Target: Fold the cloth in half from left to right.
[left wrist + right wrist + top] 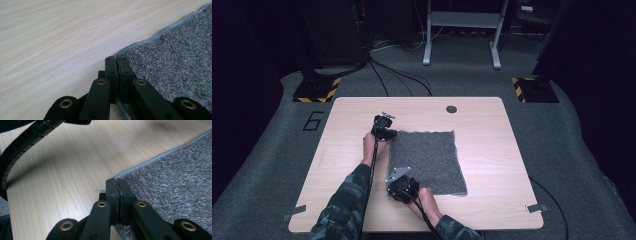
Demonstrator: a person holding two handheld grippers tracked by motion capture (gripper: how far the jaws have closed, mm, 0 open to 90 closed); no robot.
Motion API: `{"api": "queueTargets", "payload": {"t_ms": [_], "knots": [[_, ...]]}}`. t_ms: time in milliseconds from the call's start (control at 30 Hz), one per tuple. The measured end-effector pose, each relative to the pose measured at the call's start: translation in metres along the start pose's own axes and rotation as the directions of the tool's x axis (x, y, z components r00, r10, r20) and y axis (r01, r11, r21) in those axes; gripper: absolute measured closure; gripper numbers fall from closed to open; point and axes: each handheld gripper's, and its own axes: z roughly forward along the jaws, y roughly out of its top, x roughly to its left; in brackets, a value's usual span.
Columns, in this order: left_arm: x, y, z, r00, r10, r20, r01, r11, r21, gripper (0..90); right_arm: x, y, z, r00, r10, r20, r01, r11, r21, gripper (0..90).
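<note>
Both grippers clamped on grey cloth corners.
Left gripper pinches the far-left corner of the grey cloth, lying flat mid-table; right gripper pinches its near-left corner, jaws fully closed.

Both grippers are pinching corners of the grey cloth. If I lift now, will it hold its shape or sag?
The grey cloth looks knitted and thin, lying flat on the table, so it will likely sag between the left gripper and right gripper. Its fuzzy weave probably resists slipping.

Grey cloth cut off right and bottom; pinched corner hidden behind fingers.
</note>
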Motion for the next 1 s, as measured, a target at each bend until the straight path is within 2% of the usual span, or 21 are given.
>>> {"api": "queueTargets", "payload": {"t_ms": [100,133,200,367,533,667,733,933,967,1000], "knots": [[-0.001,0.005,-0.006,0.9997,0.02,-0.011,-0.02,0.9997,-0.011,88.3,0.0,0.001,-0.004,1.0,0.007,0.004,-0.007,1.0,-0.026,89.0],[-0.002,0.006,-0.008,0.9995,0.028,-0.014,-0.028,0.9996,-0.011,88.4,0.0,0.002,-0.006,1.0,0.004,0.0,-0.004,1.0,-0.017,89.0],[-0.002,0.007,-0.01,0.9995,0.029,-0.014,-0.029,0.9996,-0.007,88.4,0.0,0.003,-0.007,1.0,0.006,0.003,-0.006,1.0,-0.019,89.0],[0.001,0.016,-0.021,0.9996,0.025,-0.009,-0.025,0.9996,-0.016,88.4,0.002,0.009,-0.015,1.0,-0.001,0.006,0.001,0.997,-0.083,89.0],[0.001,0.024,-0.031,0.9985,0.047,-0.028,-0.048,0.9987,-0.016,88.4,0.004,0.014,-0.021,0.9999,0.009,0.006,-0.008,0.995,-0.104,89.0],[0.004,0.032,-0.041,0.998,0.053,-0.034,-0.054,0.9983,-0.02,88.4,0.005,0.02,-0.027,1.0,-0.004,0.006,0.005,0.992,-0.127,89.0],[0.003,0.036,-0.045,0.9961,0.074,-0.05,-0.074,0.9972,-0.01,88.4,0.007,0.023,-0.029,1.0,0.001,0.008,0.0,0.989,-0.148,89.0],[-0.001,0.048,-0.055,0.994,0.096,-0.052,-0.097,0.9952,-0.014,88.3,0.008,0.028,-0.039,1.0,-0.005,0.007,0.007,0.981,-0.196,89.0],[-0.006,0.053,-0.058,0.9901,0.124,-0.066,-0.124,0.9922,0.0,88.3,0.009,0.029,-0.041,1.0,0.001,0.01,0.001,0.979,-0.204,89.0],[-0.007,0.056,-0.061,0.9891,0.132,-0.066,-0.132,0.9913,0.002,88.3,0.009,0.029,-0.042,1.0,0.002,0.007,0.0,0.979,-0.206,89.0]]}}
